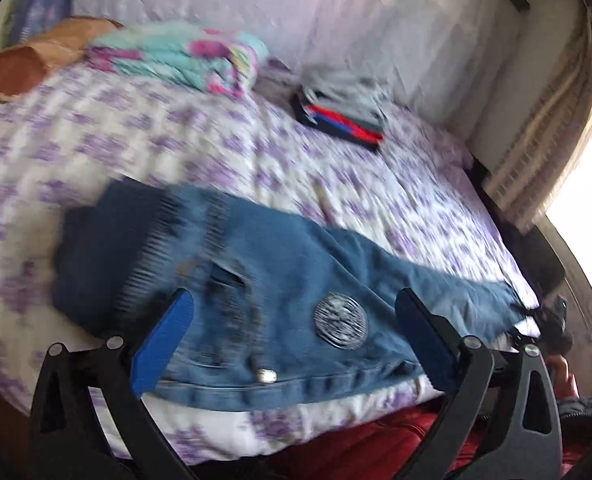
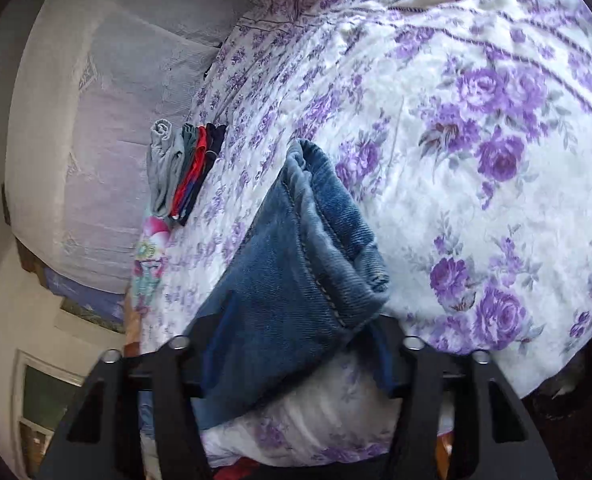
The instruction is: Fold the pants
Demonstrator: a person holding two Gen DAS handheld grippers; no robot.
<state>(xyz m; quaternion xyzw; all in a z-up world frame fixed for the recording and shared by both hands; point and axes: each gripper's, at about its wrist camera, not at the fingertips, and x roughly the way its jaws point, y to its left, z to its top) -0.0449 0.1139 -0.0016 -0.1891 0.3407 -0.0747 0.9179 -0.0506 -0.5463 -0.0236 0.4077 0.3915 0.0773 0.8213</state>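
Observation:
Blue jeans lie across the near edge of the bed, waistband to the left with a round silver patch. My left gripper is open, its blue pads on either side of the waist area just above the denim. In the right wrist view the leg-hem end of the jeans lies between my right gripper fingers. The jaws stand wide apart around the cloth. The right gripper also shows at the far end of the jeans in the left wrist view.
The bed has a white sheet with purple flowers. A stack of folded clothes lies near the grey headboard cushion. A teal and pink cloth and a brown pillow lie at the far left. Red fabric shows below the bed edge.

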